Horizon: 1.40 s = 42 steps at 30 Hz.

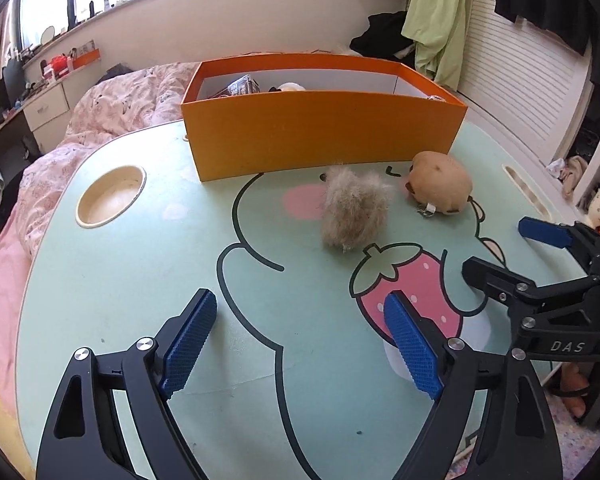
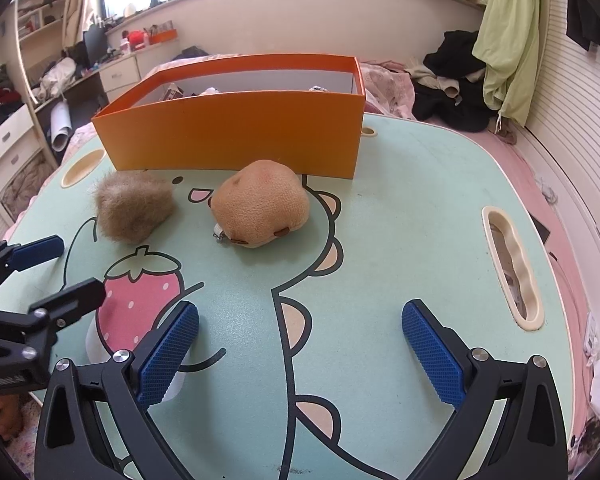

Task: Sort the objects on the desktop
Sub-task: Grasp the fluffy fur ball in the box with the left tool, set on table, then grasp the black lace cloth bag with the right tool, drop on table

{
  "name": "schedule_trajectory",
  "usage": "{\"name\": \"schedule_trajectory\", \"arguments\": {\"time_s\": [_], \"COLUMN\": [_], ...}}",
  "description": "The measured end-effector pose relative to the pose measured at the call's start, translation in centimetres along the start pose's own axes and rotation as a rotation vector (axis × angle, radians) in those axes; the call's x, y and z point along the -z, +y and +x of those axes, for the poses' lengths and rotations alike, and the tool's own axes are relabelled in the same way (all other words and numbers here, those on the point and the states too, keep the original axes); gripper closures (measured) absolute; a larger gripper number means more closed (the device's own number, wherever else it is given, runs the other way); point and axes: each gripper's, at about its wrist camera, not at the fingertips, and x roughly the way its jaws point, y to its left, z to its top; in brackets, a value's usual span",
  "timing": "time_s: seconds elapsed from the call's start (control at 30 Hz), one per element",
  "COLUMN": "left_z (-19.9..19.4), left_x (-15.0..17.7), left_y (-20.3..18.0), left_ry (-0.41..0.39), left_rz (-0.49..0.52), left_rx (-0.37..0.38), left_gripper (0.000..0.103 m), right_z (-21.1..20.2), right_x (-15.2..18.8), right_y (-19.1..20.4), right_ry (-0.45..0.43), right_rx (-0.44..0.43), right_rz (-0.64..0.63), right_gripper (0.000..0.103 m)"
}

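So far partly sorted | orange box [image 1: 324,136] at table [image 1: 140,280] back holds several items | fuzzy ball [image 1: 354,210] and tan plush [image 1: 440,186] lie outside, just before it | left hand-held gripper [image 1: 300,344] and right hand-held gripper [image 2: 300,354] both agape, empty

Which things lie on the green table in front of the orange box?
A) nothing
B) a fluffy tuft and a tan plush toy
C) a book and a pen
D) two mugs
B: a fluffy tuft and a tan plush toy lie side by side on the green table, just before the orange box.
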Motion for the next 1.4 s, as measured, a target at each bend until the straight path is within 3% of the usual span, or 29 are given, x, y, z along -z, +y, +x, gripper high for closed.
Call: {"name": "schedule_trajectory", "arguments": {"time_s": [0.07,0.17,0.23,0.33,0.4,0.53,0.6,0.73,0.87,0.93,1.03,1.23,1.4], "left_z": [0.3,0.1,0.1,0.2,0.2,0.4,0.4,0.4,0.4,0.4,0.4,0.3,0.3], "left_x": [0.1,0.1,0.1,0.2,0.2,0.2,0.2,0.2,0.2,0.2,0.3,0.2,0.2], "left_y": [-0.1,0.0,0.0,-0.2,-0.4,-0.6,-0.6,-0.7,-0.8,-0.9,-0.9,-1.0,-0.9], "left_ry": [0.010,0.009,0.008,0.009,0.009,0.010,0.010,0.007,0.006,0.005,0.005,0.005,0.004], "left_rz": [0.007,0.009,0.008,0.007,0.007,0.005,0.004,0.004,0.005,0.005,0.002,0.001,0.000], "left_rx": [0.006,0.010,0.010,0.008,0.007,0.010,0.010,0.011,0.009,0.010,0.011,0.010,0.010], "left_gripper": [0.000,0.000,0.000,0.000,0.000,0.000,0.000,0.000,0.000,0.000,0.000,0.000,0.000], "right_z": [-0.1,-0.7,-2.5,-5.2,-5.4,-0.6,2.4,6.4,9.3,9.7,9.0,2.8,-3.3], "right_x": [-0.1,-1.6,-4.2,-9.4,-13.1,-18.3,-19.2,-19.4,-18.5,-17.9,-17.8,-20.1,-17.5], "right_y": [-0.2,-0.6,-1.1,-2.0,-1.8,-0.5,-0.2,-0.2,0.5,1.1,1.3,-0.4,-1.6], "right_ry": [0.005,0.042,0.015,-0.061,-0.054,0.116,0.219,0.327,0.411,0.423,0.391,0.183,0.043], "right_rx": [-0.015,-0.091,-0.107,-0.137,-0.143,-0.053,-0.052,-0.087,-0.030,-0.021,-0.041,-0.195,-0.303], "right_rz": [0.001,-0.024,-0.046,-0.064,-0.102,-0.210,-0.231,-0.194,-0.229,-0.260,-0.266,-0.122,-0.056], "right_gripper": [0.001,0.005,0.015,0.018,0.024,0.047,0.051,0.051,0.053,0.073,0.082,0.084,0.082]}}
